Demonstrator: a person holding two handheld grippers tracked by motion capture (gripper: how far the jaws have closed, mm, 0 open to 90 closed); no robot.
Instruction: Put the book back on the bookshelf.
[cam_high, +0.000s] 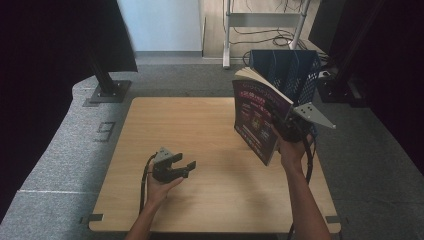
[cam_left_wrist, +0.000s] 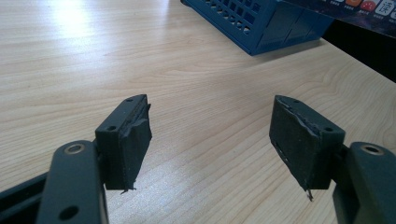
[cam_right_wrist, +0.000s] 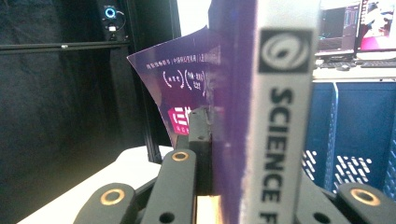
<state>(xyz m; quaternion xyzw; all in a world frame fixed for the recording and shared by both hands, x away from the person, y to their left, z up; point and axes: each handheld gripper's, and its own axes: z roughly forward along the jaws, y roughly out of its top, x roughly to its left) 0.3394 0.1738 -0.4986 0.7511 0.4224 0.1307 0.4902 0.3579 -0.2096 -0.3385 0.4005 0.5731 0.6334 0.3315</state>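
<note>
2 tools are in use. The right tool (cam_high: 290, 129) pinches a purple book (cam_high: 257, 116) near its spine, holding it upright and clear above the table (cam_high: 200, 130), just in front of the blue crate (cam_high: 292, 67). The left tool (cam_high: 172, 167) rests low over the table, spread wide with nothing between its pads (cam_left_wrist: 133, 140). Judgement: the book looks a fairly thick paperback, moderately heavy, with a glossy, possibly slippery cover that flexes. Grip at the stiff spine edge, not the loose pages.
</note>
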